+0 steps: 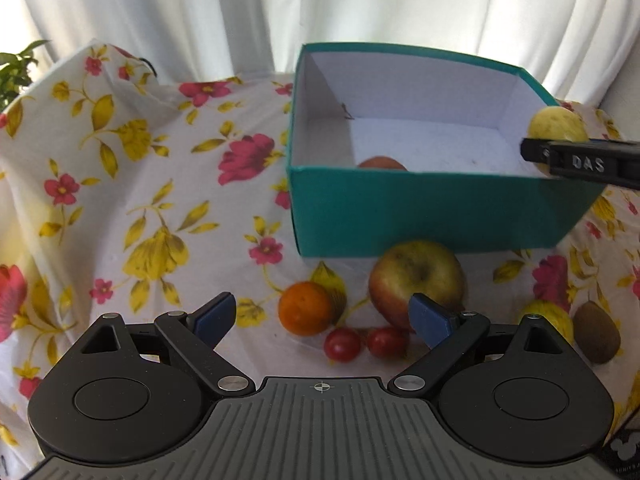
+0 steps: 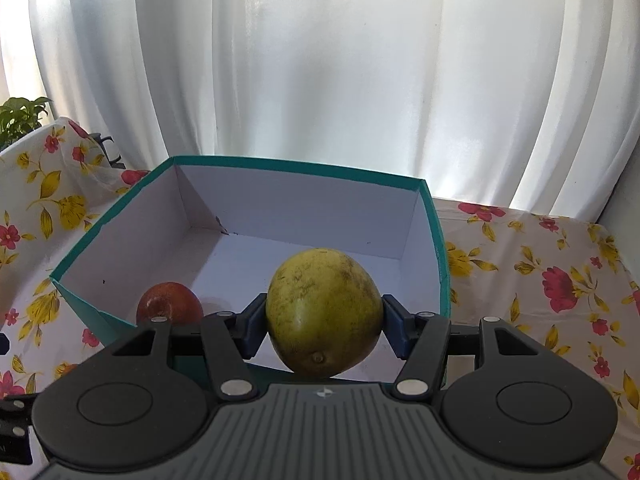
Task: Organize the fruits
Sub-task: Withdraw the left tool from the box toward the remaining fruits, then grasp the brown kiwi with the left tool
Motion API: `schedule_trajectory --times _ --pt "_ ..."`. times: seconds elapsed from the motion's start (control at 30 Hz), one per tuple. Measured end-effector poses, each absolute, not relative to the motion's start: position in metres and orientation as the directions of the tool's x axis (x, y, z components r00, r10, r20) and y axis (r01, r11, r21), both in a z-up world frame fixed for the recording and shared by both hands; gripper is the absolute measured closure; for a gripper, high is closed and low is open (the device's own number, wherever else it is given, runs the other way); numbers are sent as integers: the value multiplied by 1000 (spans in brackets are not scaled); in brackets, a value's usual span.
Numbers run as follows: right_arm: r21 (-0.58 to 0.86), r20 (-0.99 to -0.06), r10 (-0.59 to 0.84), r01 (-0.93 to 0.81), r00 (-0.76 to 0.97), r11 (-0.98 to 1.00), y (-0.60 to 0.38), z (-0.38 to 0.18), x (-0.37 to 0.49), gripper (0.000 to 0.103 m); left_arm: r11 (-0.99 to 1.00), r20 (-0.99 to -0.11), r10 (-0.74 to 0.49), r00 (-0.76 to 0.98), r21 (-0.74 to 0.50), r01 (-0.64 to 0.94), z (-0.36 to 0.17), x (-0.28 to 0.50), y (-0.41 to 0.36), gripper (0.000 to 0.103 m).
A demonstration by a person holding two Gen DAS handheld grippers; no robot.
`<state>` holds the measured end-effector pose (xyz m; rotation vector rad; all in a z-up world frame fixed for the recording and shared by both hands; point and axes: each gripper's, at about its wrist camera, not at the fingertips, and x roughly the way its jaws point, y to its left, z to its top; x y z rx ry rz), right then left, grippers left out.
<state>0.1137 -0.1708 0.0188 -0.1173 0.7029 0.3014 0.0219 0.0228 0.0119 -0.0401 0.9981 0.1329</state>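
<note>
A yellow-green fruit (image 2: 324,314), rounded and slightly egg-shaped, is pinched between the blue pads (image 2: 253,330) of the right gripper (image 2: 324,326); its skin is dull and flecked with brown speckles and scuffs, and a small brown stem nub is seen low on its near face. It is held above the near edge of a teal box (image 2: 434,240), whose outside is teal and whose inner walls and floor are plain white. Inside the box, against the near wall, a reddish-orange fruit (image 2: 170,304) is seen lying on the floor. From the left wrist view, the same held fruit is seen at the box's right rim, partly covered by the black finger of the right gripper. The left gripper (image 1: 322,318) is seen with its jaws spread wide and nothing between them, above a flowered tablecloth (image 1: 140,184). On the cloth, in front of the box, are laid an apple (image 1: 416,280) of red and yellow-green, an orange (image 1: 306,308), two cherry tomatoes (image 1: 342,345) side by side, a kiwi (image 1: 596,332) and another yellow-green fruit (image 1: 554,314) partly hidden beside it.
</note>
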Motion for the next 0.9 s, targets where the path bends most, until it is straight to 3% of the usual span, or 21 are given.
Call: schedule_trajectory --times 0.1,0.3,0.4,0.57,0.67,0.9 --pt "0 -675 227 -307 702 952 -169 15 117 44 996 -846 48 531 -2 -93 5 15 20 7" --pt "-35 -634 230 -325 739 945 -165 29 112 42 999 -846 -26 532 -11 31 -9 7 3 7" --pt "-15 -581 274 -346 767 938 -167 45 95 25 996 -840 -34 542 19 92 -15 0 -10 7" --pt "-47 -411 346 -399 843 916 -178 69 35 0 987 -819 -85 567 8 160 -22 -12 -22 7" --pt "-56 -383 346 -395 857 917 -187 67 8 0 985 -805 -99 585 4 172 -25 -17 -27 7" --pt "-16 -436 326 -370 839 929 -211 43 -14 0 982 -810 -109 576 1 187 -35 -18 -38 7"
